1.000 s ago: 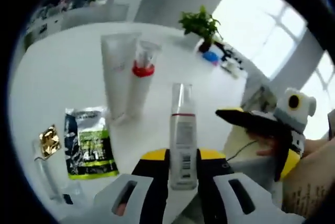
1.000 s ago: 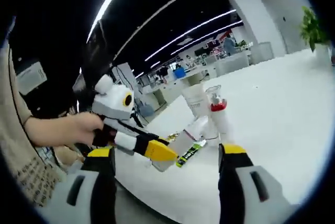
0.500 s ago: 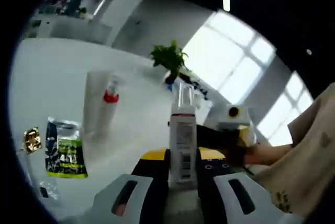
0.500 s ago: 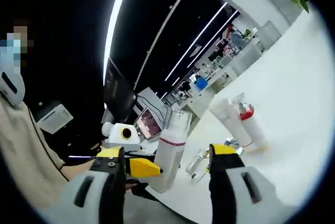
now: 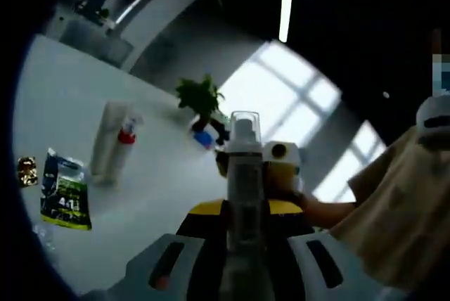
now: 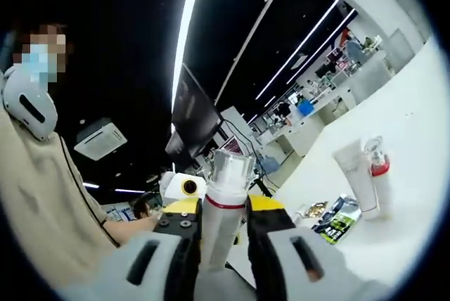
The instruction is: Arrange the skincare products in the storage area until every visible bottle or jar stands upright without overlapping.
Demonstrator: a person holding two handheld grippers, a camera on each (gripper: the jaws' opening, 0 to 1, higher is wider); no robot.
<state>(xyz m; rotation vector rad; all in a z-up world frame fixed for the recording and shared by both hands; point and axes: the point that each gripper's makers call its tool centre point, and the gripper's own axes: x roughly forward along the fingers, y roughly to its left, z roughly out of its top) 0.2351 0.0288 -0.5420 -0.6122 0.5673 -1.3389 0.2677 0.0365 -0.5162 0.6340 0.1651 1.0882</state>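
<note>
White table is seen with a wide bare stretch between the standing items and the near side; in the right gripper view the table runs off toward the far office with open surface past the items, and its near edge drops away below the sachet. A person's beige sleeve is seen at the right of the left gripper view, close behind the tools. White tube is stood upright on its cap, touching or just beside the red-collared pump bottle, also upright; same pair seen as tube and pump bottle in the right gripper view, near the table's near edge. Green-and-dark sachet is laid flat near the table's left rim, well apart from the pair; it is seen again just beside the tube's base. Small gold packet lies just beside the sachet, nearer the rim. White bottle with clear cap is held off the table, gripped between the jaws of the left tool; the right tool is also narrowed onto the same bottle, red band under the cap visible, so it is clamped from both sides. Potted plant stands at the far table edge.
</note>
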